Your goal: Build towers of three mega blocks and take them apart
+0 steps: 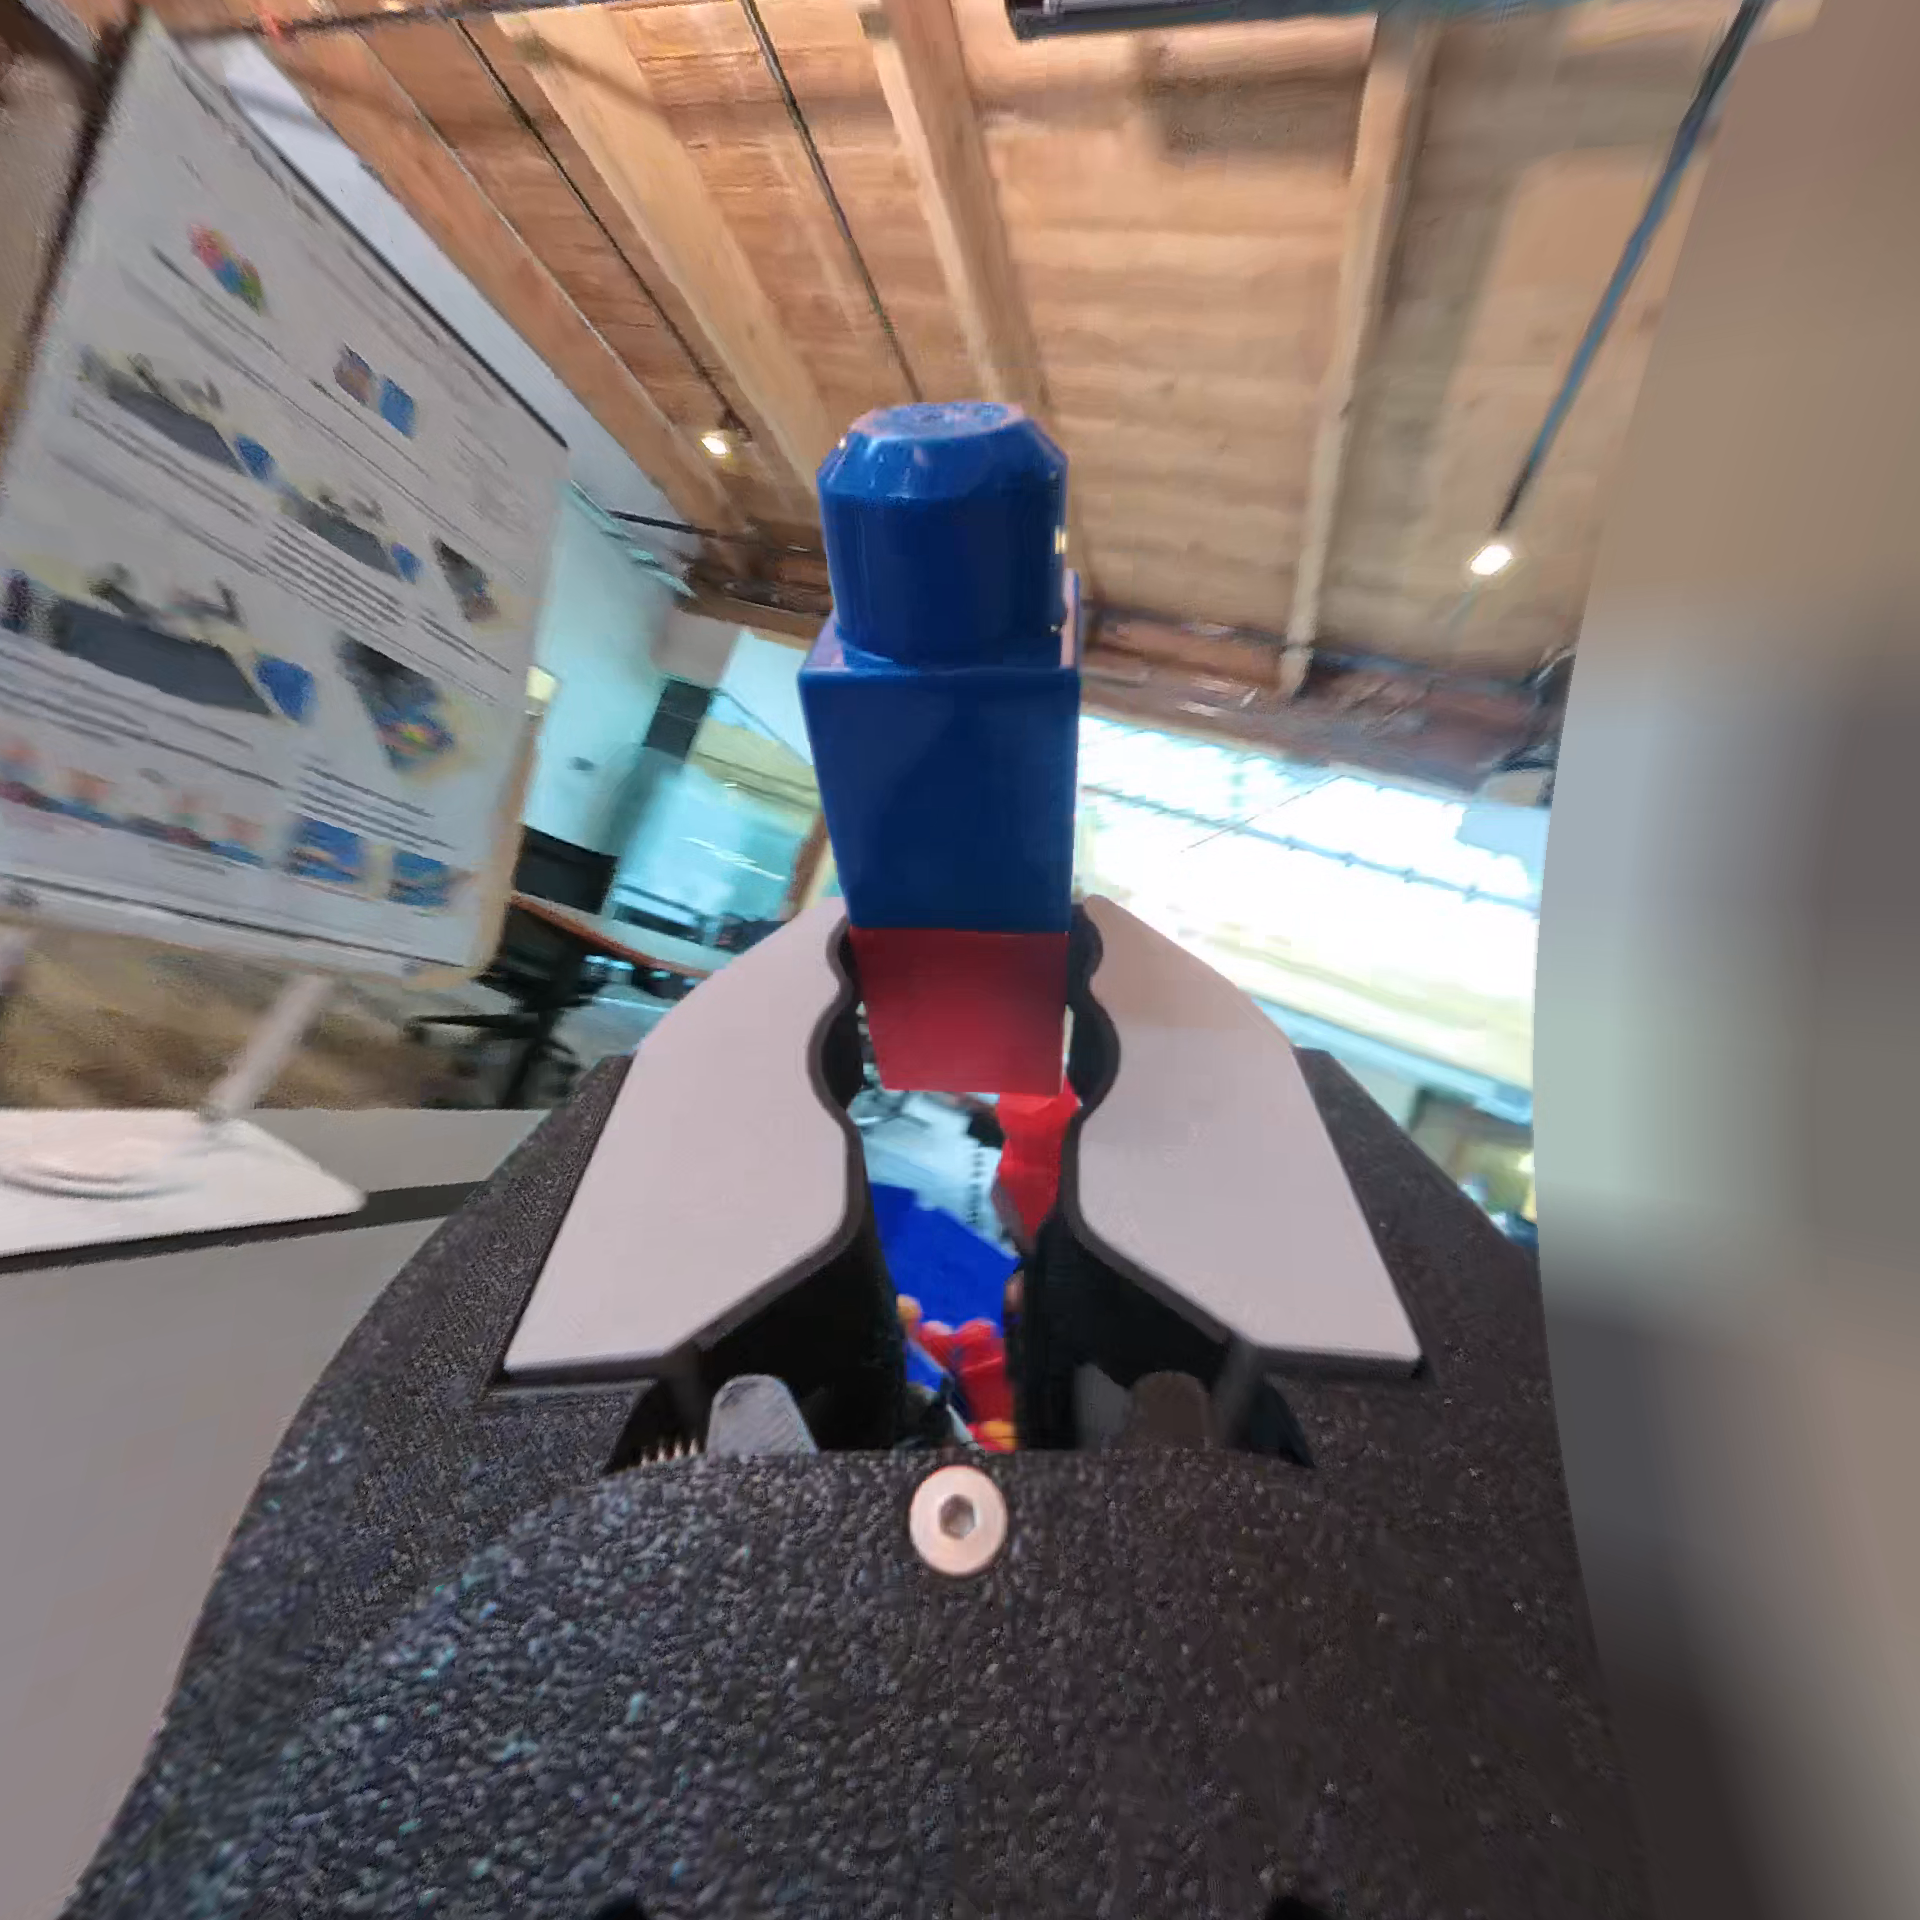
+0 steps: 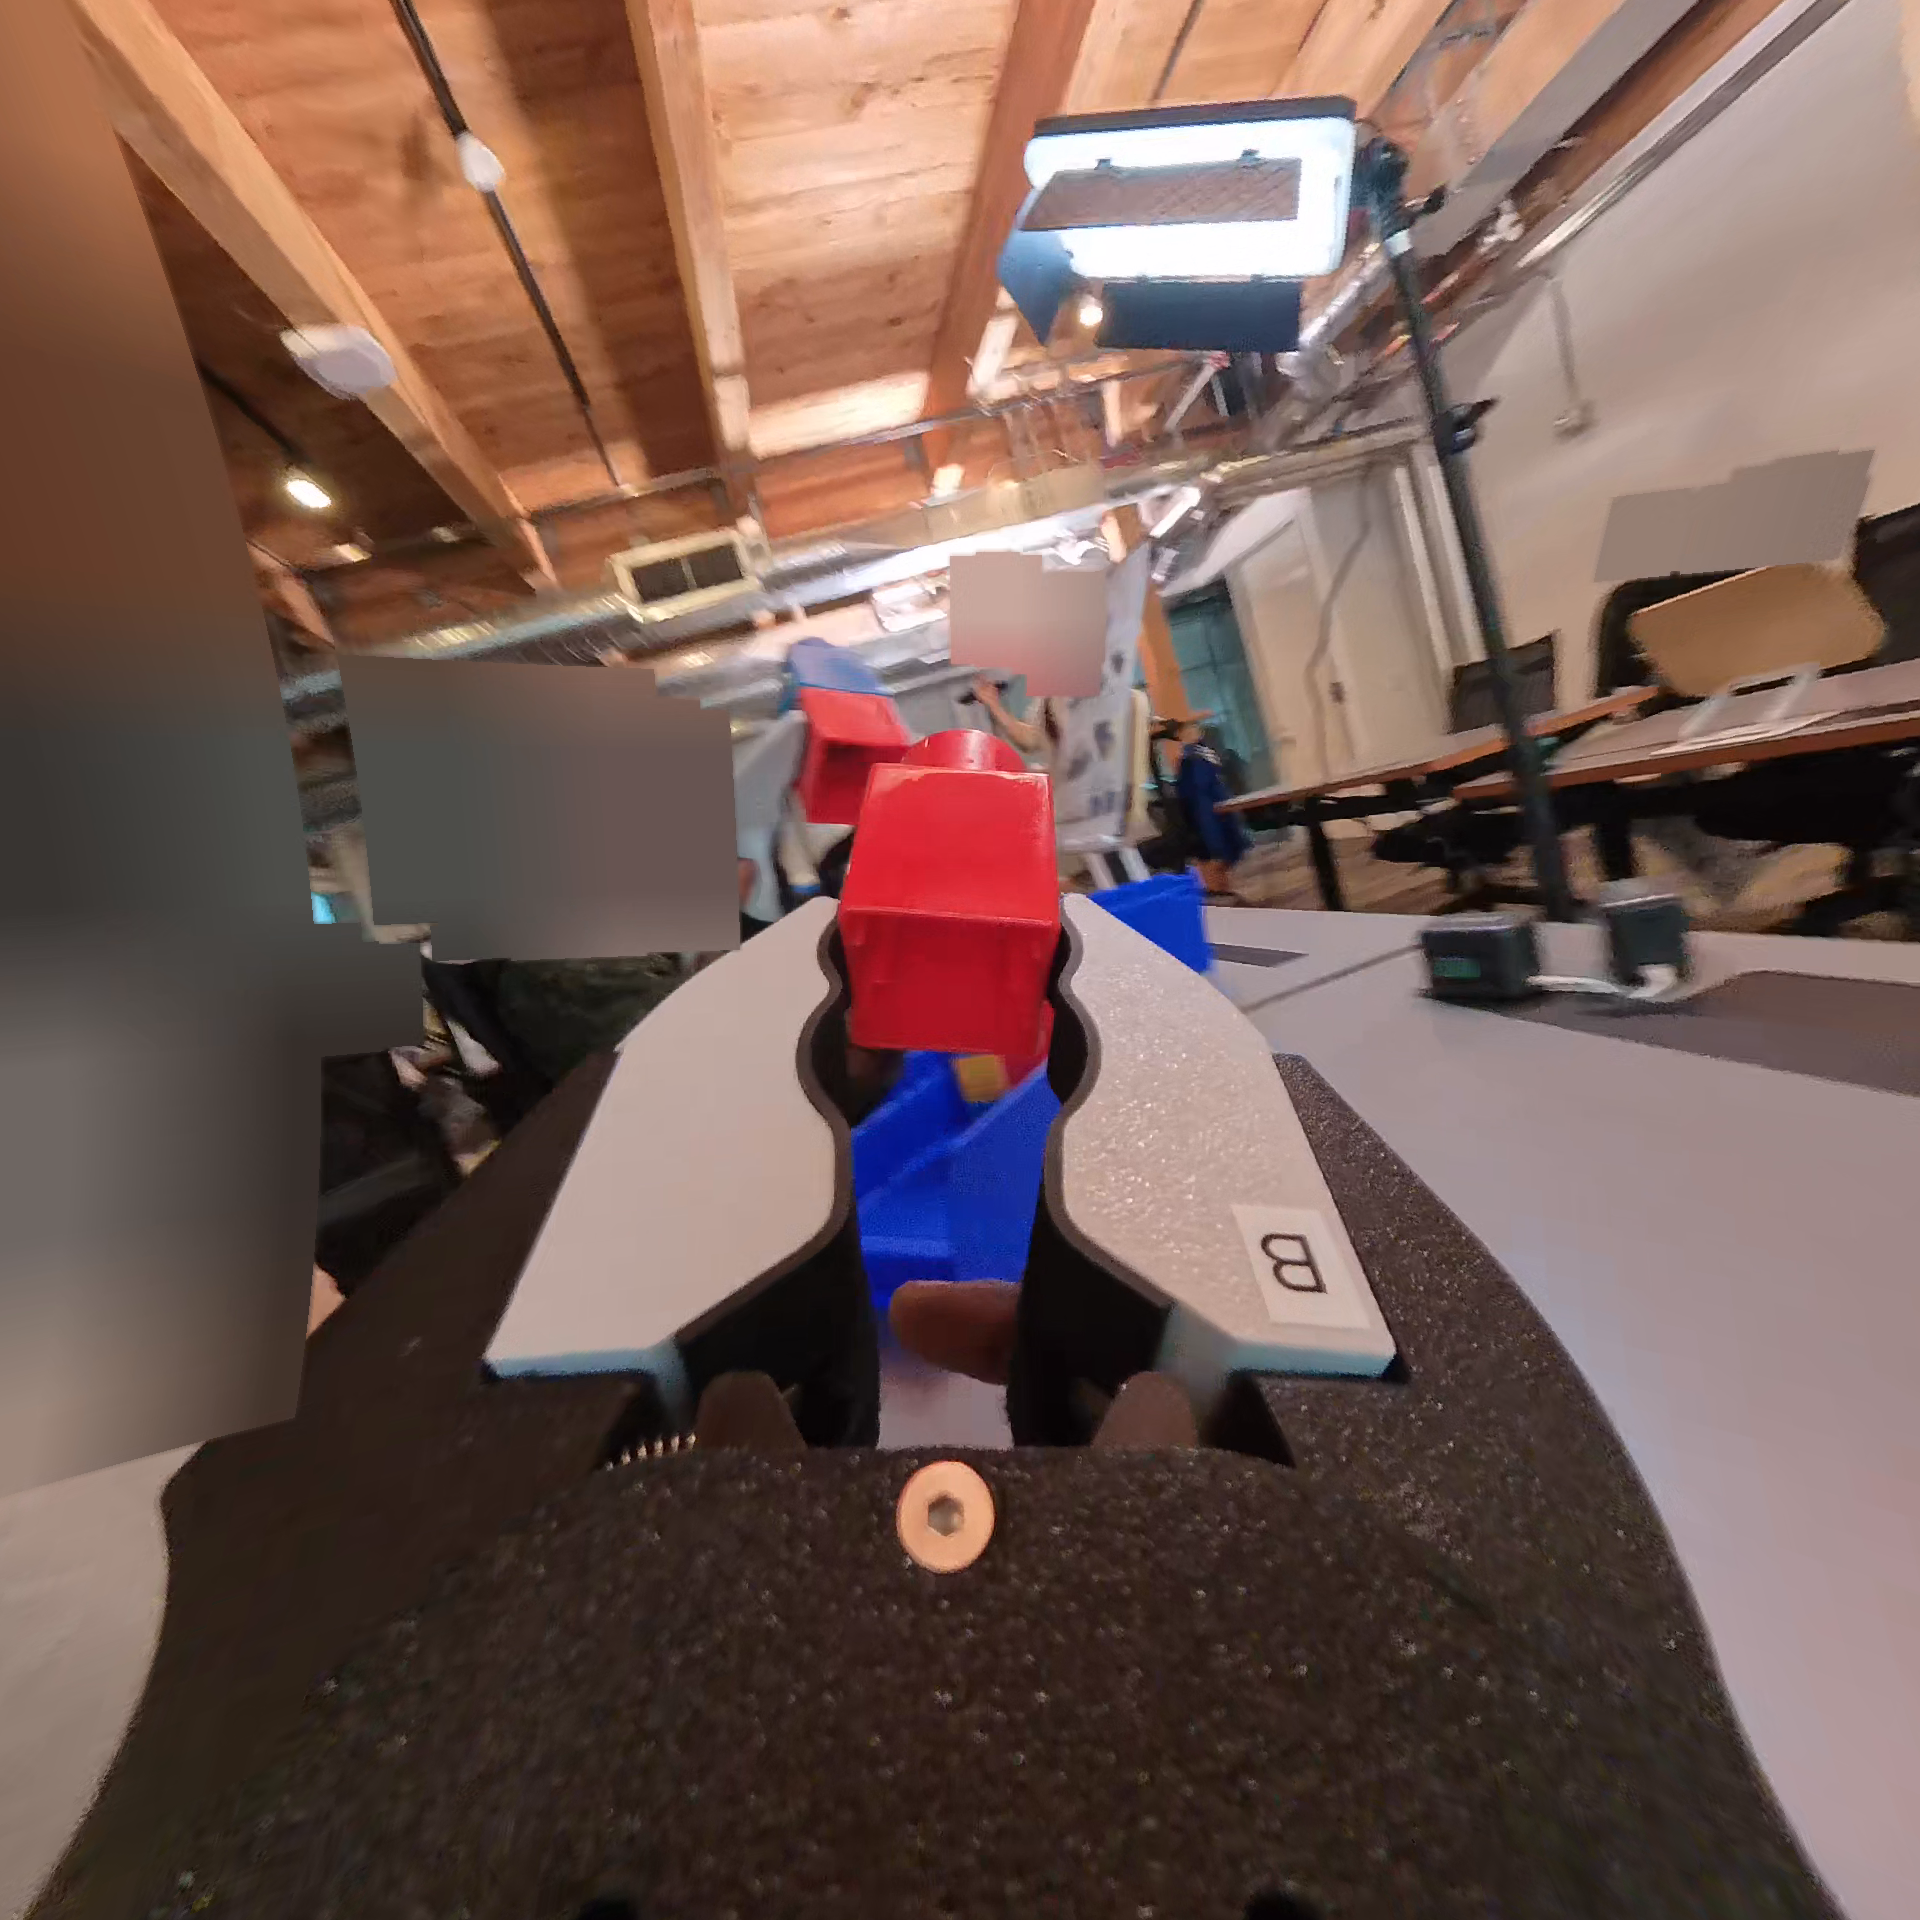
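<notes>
Above the bin [image 2: 940, 1164], right claw [image 2: 951, 977] grips a red block [image 2: 951, 883], stud toward the left claw's [image 1: 961, 1008] red-blue stack [image 1: 951, 810].

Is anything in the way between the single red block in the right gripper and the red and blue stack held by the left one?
Nothing visible: the red block faces the stack's open underside across clear air.

1. The left tongs [image 1: 961, 997] clamp the red plastic block [image 1: 961, 1003], with the blue plastic block [image 1: 940, 790] stacked on it.
2. The right tongs [image 2: 951, 966] clamp a second red plastic block [image 2: 951, 914]; the two-block stack sits beyond it, to its left.
3. The blue plastic bin [image 2: 956, 1164] lies below the right tongs on the grey tabletop [image 2: 1558, 1195].
4. A white poster board [image 1: 239, 623] stands left of the stack.
</notes>
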{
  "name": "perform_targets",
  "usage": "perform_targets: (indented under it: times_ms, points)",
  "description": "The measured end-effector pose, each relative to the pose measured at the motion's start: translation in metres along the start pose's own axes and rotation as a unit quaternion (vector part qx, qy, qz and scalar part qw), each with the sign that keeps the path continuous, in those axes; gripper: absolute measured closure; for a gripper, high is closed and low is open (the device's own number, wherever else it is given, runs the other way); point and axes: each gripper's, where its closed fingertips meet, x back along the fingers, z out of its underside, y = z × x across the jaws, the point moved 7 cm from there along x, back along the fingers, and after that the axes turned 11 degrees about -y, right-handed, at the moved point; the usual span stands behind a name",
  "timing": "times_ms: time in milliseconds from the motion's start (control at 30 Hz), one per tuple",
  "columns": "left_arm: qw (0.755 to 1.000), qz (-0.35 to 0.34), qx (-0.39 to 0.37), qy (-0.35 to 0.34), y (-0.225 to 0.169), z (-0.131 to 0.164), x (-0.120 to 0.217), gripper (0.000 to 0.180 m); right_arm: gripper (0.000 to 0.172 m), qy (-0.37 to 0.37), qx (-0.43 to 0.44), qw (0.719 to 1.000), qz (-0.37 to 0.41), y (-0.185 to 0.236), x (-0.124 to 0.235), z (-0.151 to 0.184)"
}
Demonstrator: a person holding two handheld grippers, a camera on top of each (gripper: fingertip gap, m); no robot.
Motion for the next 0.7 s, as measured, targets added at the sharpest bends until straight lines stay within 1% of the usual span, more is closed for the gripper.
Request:
perform_targets:
  times_ms: [67,133,167,200,233,267,333,367,400,433,467,533,633,700]
  points:
    - [0.999,0.003,-0.044,0.011,-0.007,-0.013,0.003,0.145,0.137,0.033,0.054,0.997,0.036,-0.012,0.009,-0.022]
    - [0.997,0.003,-0.066,0.025,-0.011,-0.019,0.004,0.144,0.136,0.078,0.096,0.988,0.097,-0.028,0.028,-0.05]
    - [0.996,0.002,-0.078,0.031,-0.012,-0.019,0.004,0.144,0.136,0.117,0.118,0.976,0.139,-0.039,0.041,-0.064]
    - [0.995,0.001,-0.089,0.035,-0.013,-0.019,0.004,0.144,0.136,0.166,0.145,0.957,0.19,-0.05,0.059,-0.077]
    - [0.995,0.0,-0.096,0.039,-0.013,-0.019,0.004,0.145,0.136,0.22,0.171,0.928,0.247,-0.062,0.08,-0.087]
    - [0.994,0.001,-0.1,0.044,-0.013,-0.018,0.003,0.144,0.136,0.275,0.194,0.89,0.307,-0.072,0.102,-0.095]
    - [0.994,0.003,-0.098,0.054,-0.013,-0.014,0.002,0.144,0.136,0.36,0.225,0.799,0.425,-0.091,0.147,-0.107]
    - [0.994,0.005,-0.095,0.056,-0.013,-0.012,0.001,0.144,0.136,0.394,0.229,0.753,0.474,-0.098,0.166,-0.111]
    - [0.994,0.006,-0.091,0.061,-0.013,-0.01,0.0,0.144,0.136,0.416,0.237,0.713,0.512,-0.104,0.181,-0.114]
    - [0.994,0.006,-0.089,0.068,-0.012,-0.007,-0.001,0.144,0.136,0.435,0.238,0.684,0.535,-0.107,0.191,-0.116]
    - [0.993,0.005,-0.088,0.075,-0.011,-0.004,-0.001,0.144,0.135,0.45,0.231,0.671,0.542,-0.109,0.197,-0.115]
    - [0.992,0.004,-0.092,0.086,-0.011,0.0,-0.002,0.144,0.135,0.464,0.22,0.667,0.539,-0.108,0.2,-0.114]
    - [0.99,0.004,-0.104,0.097,-0.012,0.002,-0.003,0.144,0.136,0.489,0.213,0.649,0.543,-0.106,0.203,-0.113]
    - [0.989,0.004,-0.107,0.1,-0.011,0.002,-0.003,0.144,0.136,0.504,0.217,0.623,0.557,-0.112,0.209,-0.109]
